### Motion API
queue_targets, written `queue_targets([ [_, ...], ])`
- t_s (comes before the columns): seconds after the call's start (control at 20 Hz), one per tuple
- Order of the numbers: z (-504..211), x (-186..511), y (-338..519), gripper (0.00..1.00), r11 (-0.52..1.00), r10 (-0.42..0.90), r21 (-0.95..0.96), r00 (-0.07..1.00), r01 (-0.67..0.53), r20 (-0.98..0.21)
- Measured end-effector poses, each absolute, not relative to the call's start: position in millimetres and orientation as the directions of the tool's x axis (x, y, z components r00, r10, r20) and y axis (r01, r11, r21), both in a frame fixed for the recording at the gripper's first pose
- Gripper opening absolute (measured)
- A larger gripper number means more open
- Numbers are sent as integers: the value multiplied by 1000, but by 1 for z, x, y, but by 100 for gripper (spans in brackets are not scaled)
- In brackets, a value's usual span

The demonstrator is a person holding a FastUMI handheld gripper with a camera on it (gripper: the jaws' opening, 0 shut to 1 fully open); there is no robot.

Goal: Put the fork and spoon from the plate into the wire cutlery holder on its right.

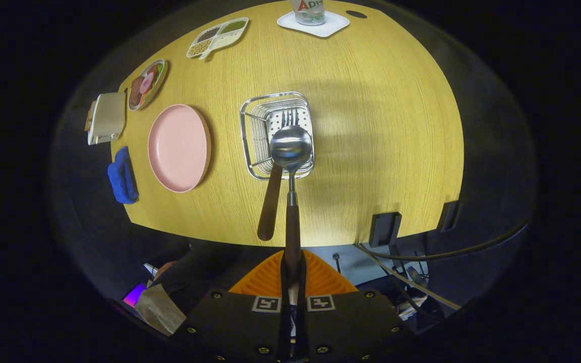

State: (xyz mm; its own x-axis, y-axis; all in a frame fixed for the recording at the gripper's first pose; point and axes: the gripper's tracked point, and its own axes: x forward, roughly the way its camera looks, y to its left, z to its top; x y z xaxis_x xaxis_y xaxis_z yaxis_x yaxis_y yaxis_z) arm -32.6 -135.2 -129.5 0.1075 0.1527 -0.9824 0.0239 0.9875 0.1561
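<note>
My gripper (292, 275) is shut on the spoon's brown handle, with both fingers pressed against it. The spoon (291, 147) points away from me, and its shiny bowl hangs over the near side of the wire cutlery holder (250, 121). The fork (271, 199) stands in the holder with its tines down inside and its brown handle leaning out toward me, just left of the spoon. The pink plate (178, 147) lies bare on the wooden table (386, 126), left of the holder.
A blue cloth (122, 176) and a cream box (106, 117) lie left of the plate. Beyond them sit a small dish of food (147, 83) and a divided tray (217, 35). A cup on a white coaster (313, 20) stands at the far edge. Cables (421, 254) hang below the near edge.
</note>
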Motion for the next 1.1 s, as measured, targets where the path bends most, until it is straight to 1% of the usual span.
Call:
queue_targets([
  [0.55,-139,-3,-136,4,993,121,122,-28,-12,-992],
  [0.9,-148,23,-132,4,994,111,110,-67,22,-992],
  [1.1,-153,33,-126,5,993,117,115,-71,34,-991],
])
